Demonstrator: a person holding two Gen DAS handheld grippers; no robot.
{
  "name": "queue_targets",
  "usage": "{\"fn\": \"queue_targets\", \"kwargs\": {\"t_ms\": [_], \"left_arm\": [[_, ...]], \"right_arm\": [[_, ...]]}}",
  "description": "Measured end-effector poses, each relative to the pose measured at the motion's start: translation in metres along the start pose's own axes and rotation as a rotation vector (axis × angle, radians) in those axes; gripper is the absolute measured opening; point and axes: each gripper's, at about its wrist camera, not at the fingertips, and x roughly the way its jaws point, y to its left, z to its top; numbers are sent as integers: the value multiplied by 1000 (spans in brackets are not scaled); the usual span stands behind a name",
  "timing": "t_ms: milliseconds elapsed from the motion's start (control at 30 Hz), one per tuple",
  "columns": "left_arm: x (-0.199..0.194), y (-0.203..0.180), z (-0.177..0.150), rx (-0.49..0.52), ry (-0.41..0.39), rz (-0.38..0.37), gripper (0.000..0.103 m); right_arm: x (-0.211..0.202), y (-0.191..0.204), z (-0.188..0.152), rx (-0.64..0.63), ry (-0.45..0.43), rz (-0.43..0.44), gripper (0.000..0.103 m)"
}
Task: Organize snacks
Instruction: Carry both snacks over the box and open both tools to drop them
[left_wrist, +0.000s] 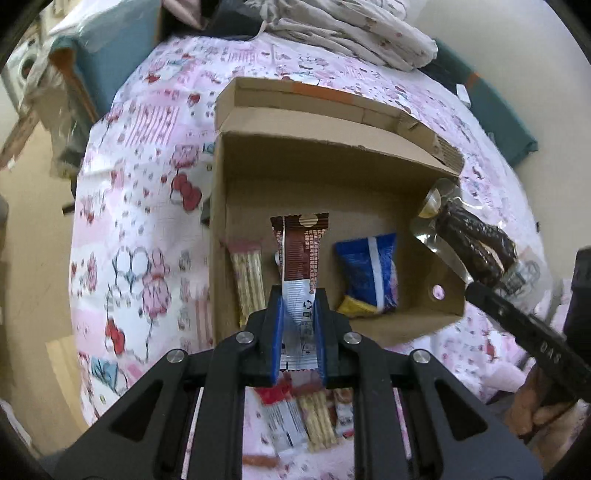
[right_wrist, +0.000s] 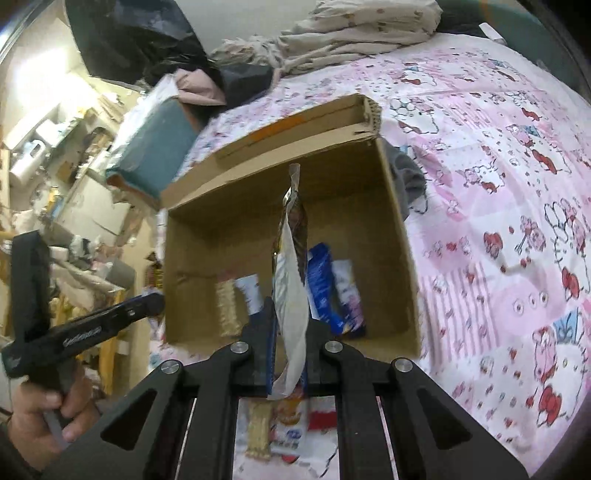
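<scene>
Gripping a brown foil snack bar (left_wrist: 299, 254) by its white printed end, the left gripper (left_wrist: 298, 314) has its blue-padded fingers narrowed onto the wrapper, the bar standing up over the open cardboard box (left_wrist: 236, 173). Corrugated brown box, matte, flaps folded back on the far side, sits on a bed sheet (left_wrist: 140, 192) of soft pink cartoon-print cloth. Flat on the box floor: a clear pack of pale sticks (left_wrist: 248, 277) at left, a glossy blue crinkled pouch (left_wrist: 373, 275) with a yellow end at right. Right gripper (right_wrist: 290, 354) is clamped on a clear shiny pouch of dark lumpy sausage (left_wrist: 476, 240), which hangs over the right wall of the box; in its own camera that pouch (right_wrist: 291, 277) shows edge-on, so only a thin white and brown strip is readable. More snack packs (left_wrist: 314, 417) lie on the sheet near the box, largely hidden behind the gripper frame and blurred; print unreadable. Crumpled beige blanket (left_wrist: 351, 33) piled at the far edge. A bare hand (right_wrist: 40, 417) on the left gripper's handle shows at the left of the right camera, cut off by the frame. Motion blur softens the background room clutter.
</scene>
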Motion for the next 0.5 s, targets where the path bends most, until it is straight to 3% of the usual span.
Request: {"fn": "queue_targets", "kwargs": {"t_ms": [267, 500], "left_arm": [[32, 2, 8, 8, 3, 20, 12], [43, 0, 12, 32, -14, 32, 12]], "right_arm": [[43, -14, 18, 24, 37, -43, 10], [61, -24, 15, 75, 63, 13, 10]]}}
